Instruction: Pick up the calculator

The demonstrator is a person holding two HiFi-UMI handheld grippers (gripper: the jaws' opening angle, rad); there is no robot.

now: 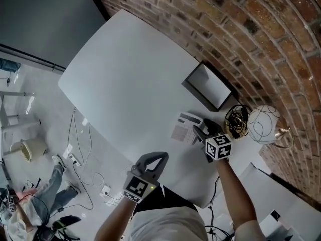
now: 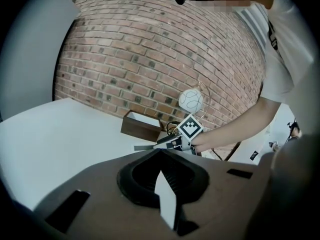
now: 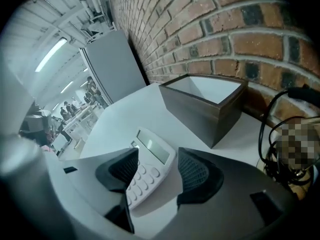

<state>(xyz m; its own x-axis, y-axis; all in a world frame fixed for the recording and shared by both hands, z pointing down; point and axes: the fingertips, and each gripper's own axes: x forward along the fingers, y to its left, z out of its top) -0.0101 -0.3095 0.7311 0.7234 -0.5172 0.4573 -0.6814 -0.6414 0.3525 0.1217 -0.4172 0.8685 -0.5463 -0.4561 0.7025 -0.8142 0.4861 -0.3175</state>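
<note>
The white calculator point(image 1: 184, 127) lies flat on the white table point(image 1: 130, 84), near its right end. In the right gripper view the calculator point(image 3: 150, 156) sits between the two dark pads with its display towards the far end. My right gripper point(image 3: 157, 166) straddles it, open: a gap shows between the right pad point(image 3: 197, 176) and the calculator's edge. From the head view, that gripper point(image 1: 199, 130) reaches down over the calculator's right side. My left gripper point(image 1: 161, 156) hovers over the table's near edge, to the calculator's left, fingertips together and holding nothing; in its own view the gripper point(image 2: 160, 151) points towards the right gripper.
A dark open box point(image 1: 209, 87) stands just beyond the calculator against the brick wall point(image 1: 261, 44). A tangle of black cables point(image 1: 236, 120) and a wire globe lamp point(image 1: 264, 123) sit to its right. Floor with cables lies past the table's left edge.
</note>
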